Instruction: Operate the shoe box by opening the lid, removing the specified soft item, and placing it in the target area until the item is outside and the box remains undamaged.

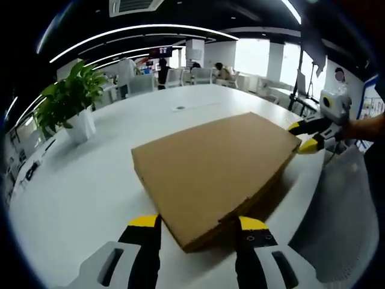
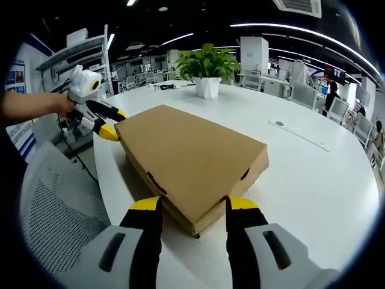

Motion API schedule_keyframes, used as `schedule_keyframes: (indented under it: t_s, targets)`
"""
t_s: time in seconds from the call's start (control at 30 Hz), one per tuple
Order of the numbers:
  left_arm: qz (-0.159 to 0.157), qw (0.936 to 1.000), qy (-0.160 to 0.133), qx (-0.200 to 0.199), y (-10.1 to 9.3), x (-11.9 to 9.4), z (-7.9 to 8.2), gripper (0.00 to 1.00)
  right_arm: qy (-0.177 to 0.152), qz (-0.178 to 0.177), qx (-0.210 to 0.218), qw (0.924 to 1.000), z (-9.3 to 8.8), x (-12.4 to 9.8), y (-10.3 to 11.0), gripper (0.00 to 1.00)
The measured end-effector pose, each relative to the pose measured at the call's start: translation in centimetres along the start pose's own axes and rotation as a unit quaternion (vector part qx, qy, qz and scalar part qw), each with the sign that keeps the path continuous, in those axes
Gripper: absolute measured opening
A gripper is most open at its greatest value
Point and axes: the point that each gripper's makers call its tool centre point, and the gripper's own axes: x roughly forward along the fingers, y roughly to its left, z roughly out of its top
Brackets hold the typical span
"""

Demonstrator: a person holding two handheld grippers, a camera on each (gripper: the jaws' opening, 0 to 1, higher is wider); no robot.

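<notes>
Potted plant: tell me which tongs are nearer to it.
Left, probably. The left tongs straddle the shoe box corner towards the potted plant; the right tongs straddle the opposite corner, with the whole box between them and the plant.

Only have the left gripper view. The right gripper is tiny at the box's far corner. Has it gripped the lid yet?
Observer: No. In the right gripper view the right gripper is open, with one jaw on either side of the shoe box corner, and the lid lies shut.
Operator: Any opening on that end to get a jaw in?
Observer: There is a small dark slot in the side wall just right of that corner.
</notes>
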Motion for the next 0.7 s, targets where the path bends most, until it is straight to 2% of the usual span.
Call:
schedule_keyframes:
  t_s: [0.33,0.43,0.7]
  targets:
    - [0.004,1.0,0.0,0.009,0.4,0.0,-0.5,0.51,-0.014,0.009,-0.017,0.9997,0.1,-0.5,0.0,0.37]
    - [0.006,1.0,0.003,0.006,0.3,-0.1,-0.8,0.51,-0.027,0.014,-0.006,0.9995,0.0,-0.7,-0.1,0.36]
    - [0.006,0.9999,0.005,-0.008,-0.2,-0.3,-1.8,0.51,-0.024,0.017,-0.005,0.9996,-0.7,-0.9,-0.1,0.29]
